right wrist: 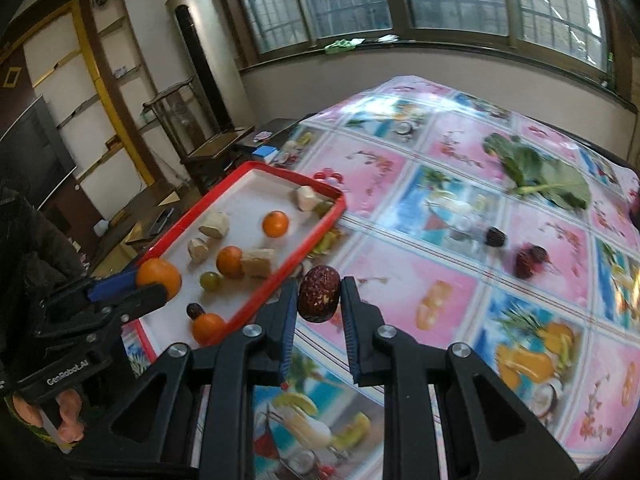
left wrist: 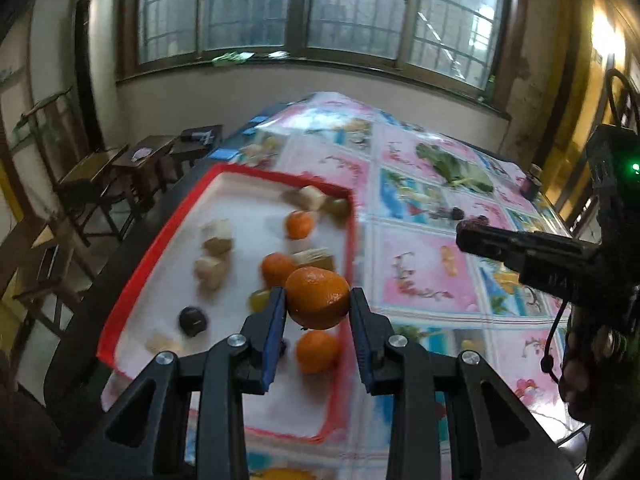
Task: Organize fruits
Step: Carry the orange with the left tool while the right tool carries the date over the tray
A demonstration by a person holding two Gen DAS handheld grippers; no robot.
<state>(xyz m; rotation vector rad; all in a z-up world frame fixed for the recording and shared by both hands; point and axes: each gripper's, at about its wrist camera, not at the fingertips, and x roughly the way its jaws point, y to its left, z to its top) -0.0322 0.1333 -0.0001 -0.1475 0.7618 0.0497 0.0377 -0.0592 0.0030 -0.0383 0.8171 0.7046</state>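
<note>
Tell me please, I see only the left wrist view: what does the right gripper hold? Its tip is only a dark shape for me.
Observer: The right gripper is shut on a dark red date.
Operator: Is it already above the tray?
Observer: No. In the right wrist view it is over the tablecloth, just outside the rim of the red tray.
Operator: Are more dark fruits left outside?
Observer: Yes. One dark fruit and a second, blurred one lie on the cloth, on the side toward the green leaf.
</note>
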